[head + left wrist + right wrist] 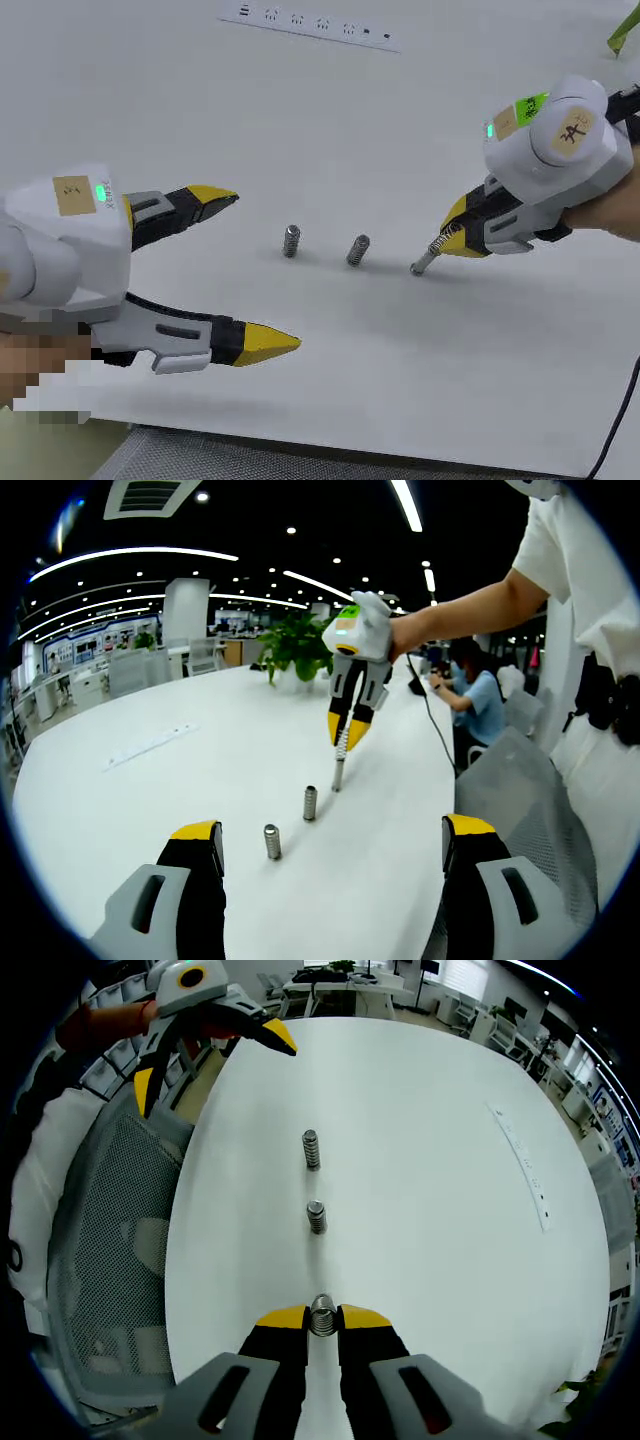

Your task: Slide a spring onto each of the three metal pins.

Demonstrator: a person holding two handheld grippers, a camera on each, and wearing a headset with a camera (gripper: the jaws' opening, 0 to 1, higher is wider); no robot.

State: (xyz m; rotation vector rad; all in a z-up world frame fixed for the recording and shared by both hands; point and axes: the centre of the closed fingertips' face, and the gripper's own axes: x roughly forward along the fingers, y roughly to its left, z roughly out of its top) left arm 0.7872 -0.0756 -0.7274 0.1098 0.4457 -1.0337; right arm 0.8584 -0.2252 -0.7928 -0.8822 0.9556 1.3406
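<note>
On the white table (300, 400), the right gripper (455, 238) is pinching a spring (441, 243) between yellow tips that are closing almost together. The spring is lying in line with the third pin (422, 265), apparently round its upper part. In the head view the pin's long axis is slanting from its lower end, which is touching the tabletop, up and to the right into the jaws. The left gripper view is showing the same pin (338, 775) nearly upright, hanging below that gripper. The right gripper view is looking straight down the axis, so the spring (321, 1317) is appearing as an end-on coil between the tips. The two other pins (291, 240) are standing upright to the left, each wearing a spring, and in the right gripper view they are lining up beyond the held one. The left gripper (262, 270) is hovering left of them, its jaws spread wide and gripping nothing. A power strip (310, 22) is lying at the far edge.
</note>
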